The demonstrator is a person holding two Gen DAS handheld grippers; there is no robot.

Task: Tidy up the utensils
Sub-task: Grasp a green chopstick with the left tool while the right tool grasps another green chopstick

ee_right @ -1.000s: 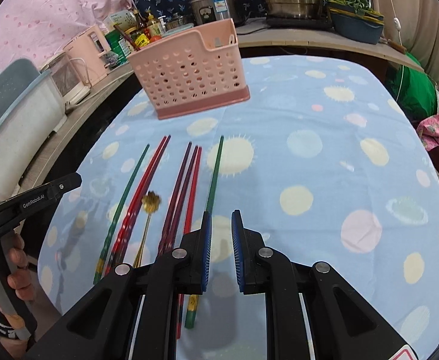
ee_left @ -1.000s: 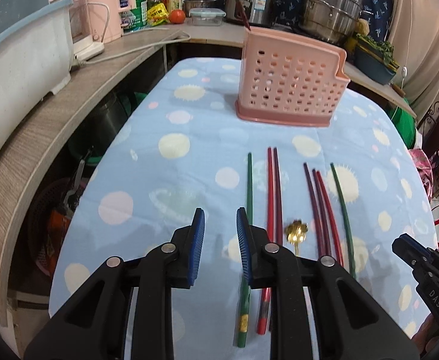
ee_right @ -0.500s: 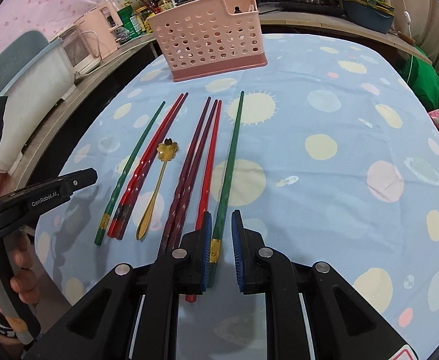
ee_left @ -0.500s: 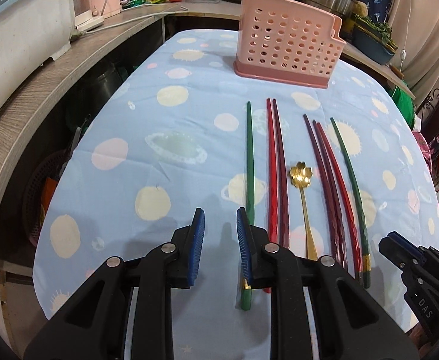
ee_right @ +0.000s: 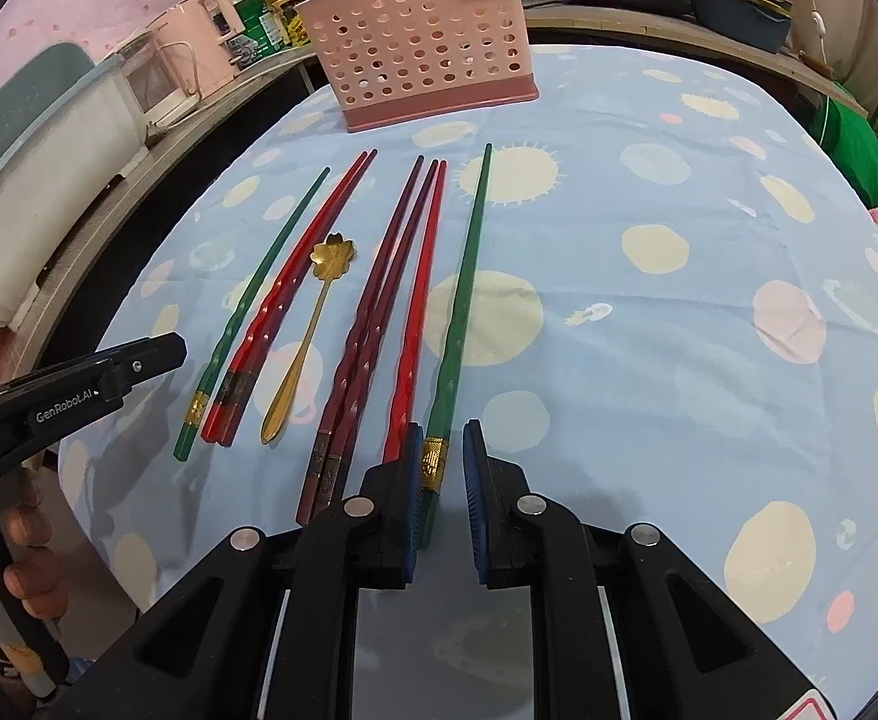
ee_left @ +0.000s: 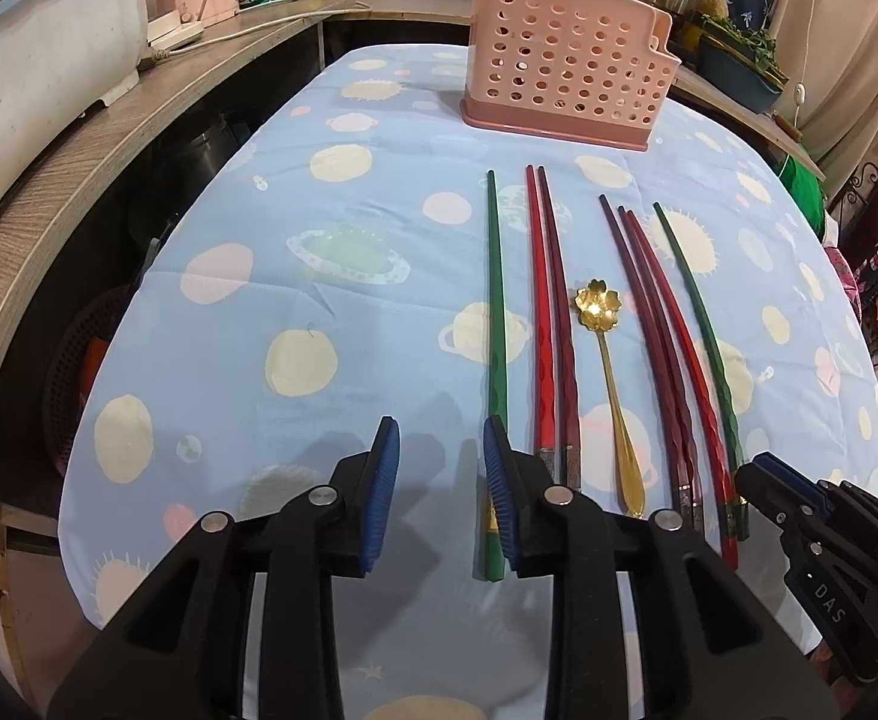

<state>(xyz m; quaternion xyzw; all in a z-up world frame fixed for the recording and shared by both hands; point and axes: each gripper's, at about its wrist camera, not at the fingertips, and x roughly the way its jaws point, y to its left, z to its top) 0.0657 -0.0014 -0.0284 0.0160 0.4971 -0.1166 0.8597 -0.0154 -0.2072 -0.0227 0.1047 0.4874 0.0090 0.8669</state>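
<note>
Here, thin twisty chopsticks [ee_left: 562, 324] and a shiny gold flower spoon [ee_left: 610, 384] point to 12, toward the holey pink basket [ee_left: 565, 69]. Left gripper [ee_left: 441, 489] just widened, empty; right gripper [ee_right: 442, 483] stands apart around a green stick [ee_right: 460, 312].

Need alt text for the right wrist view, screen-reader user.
The right gripper, jaws slightly apart, hovers over the handle end of a green chopstick on a blue spotted tablecloth. Left of it lie more chopsticks and a gold spoon; a pink basket stands behind.

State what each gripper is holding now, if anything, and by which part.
Nothing is held. The left gripper is open beside one green chopstick; the right gripper straddles the other green chopstick, pads not pressing.
</note>
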